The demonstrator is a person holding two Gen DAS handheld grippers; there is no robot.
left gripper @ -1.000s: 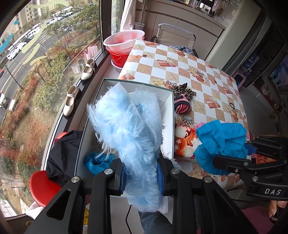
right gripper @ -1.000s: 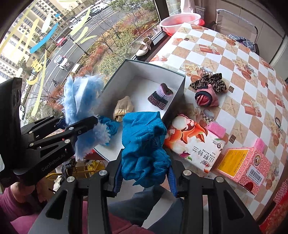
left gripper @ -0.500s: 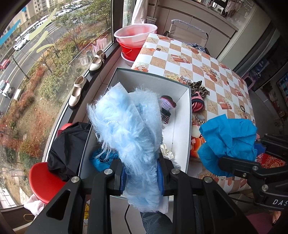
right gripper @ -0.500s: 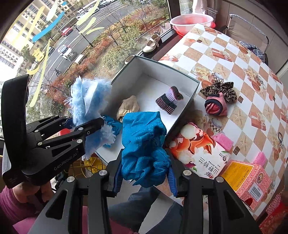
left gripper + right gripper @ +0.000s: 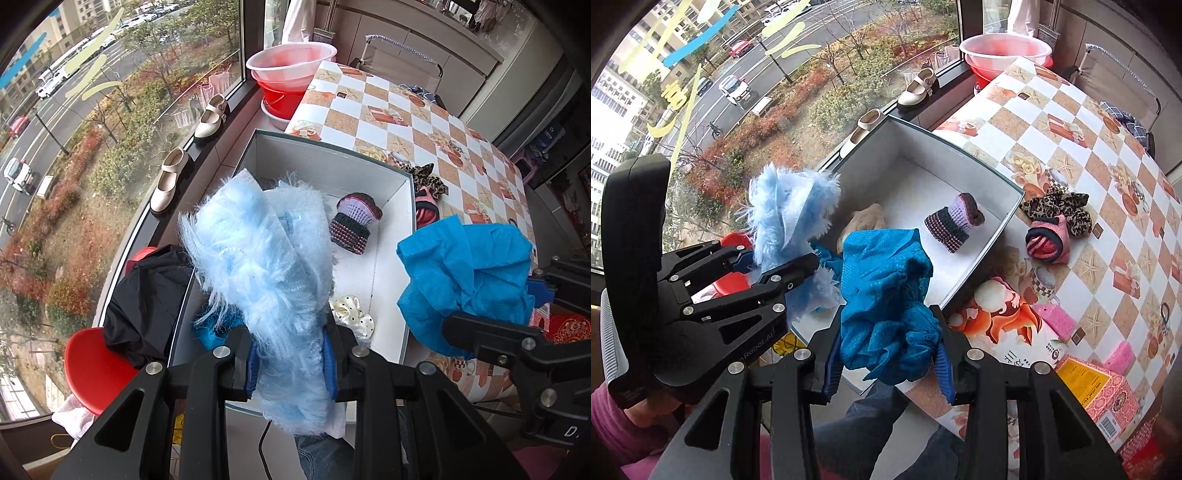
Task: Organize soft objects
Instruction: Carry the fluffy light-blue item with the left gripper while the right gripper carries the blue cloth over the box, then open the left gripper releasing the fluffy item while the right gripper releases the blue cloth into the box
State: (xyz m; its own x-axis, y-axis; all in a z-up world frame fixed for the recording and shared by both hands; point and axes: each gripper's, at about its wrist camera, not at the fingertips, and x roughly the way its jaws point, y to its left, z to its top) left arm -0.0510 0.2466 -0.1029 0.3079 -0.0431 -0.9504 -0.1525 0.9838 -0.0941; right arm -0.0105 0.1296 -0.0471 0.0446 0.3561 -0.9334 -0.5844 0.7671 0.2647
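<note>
Both my tongs have drifted over the white box (image 5: 402, 236): left tongs (image 5: 291, 360), pointing steeply down, clamp the fluffy light-blue cloth (image 5: 266, 266); at 3 o'clock, right tongs (image 5: 886, 363) pinch the blue cloth (image 5: 886, 295).

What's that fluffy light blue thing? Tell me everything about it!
The fluffy light blue cloth looks like soft fake fur: long wispy hairs outside, a smoother pale backing showing where it folds. It is bunched up and stands upright, pinched in the left claw, whose blue pads squeeze its lower part; a tuft hangs below. It hangs over the near end of the white box, and only the claw touches it.
</note>
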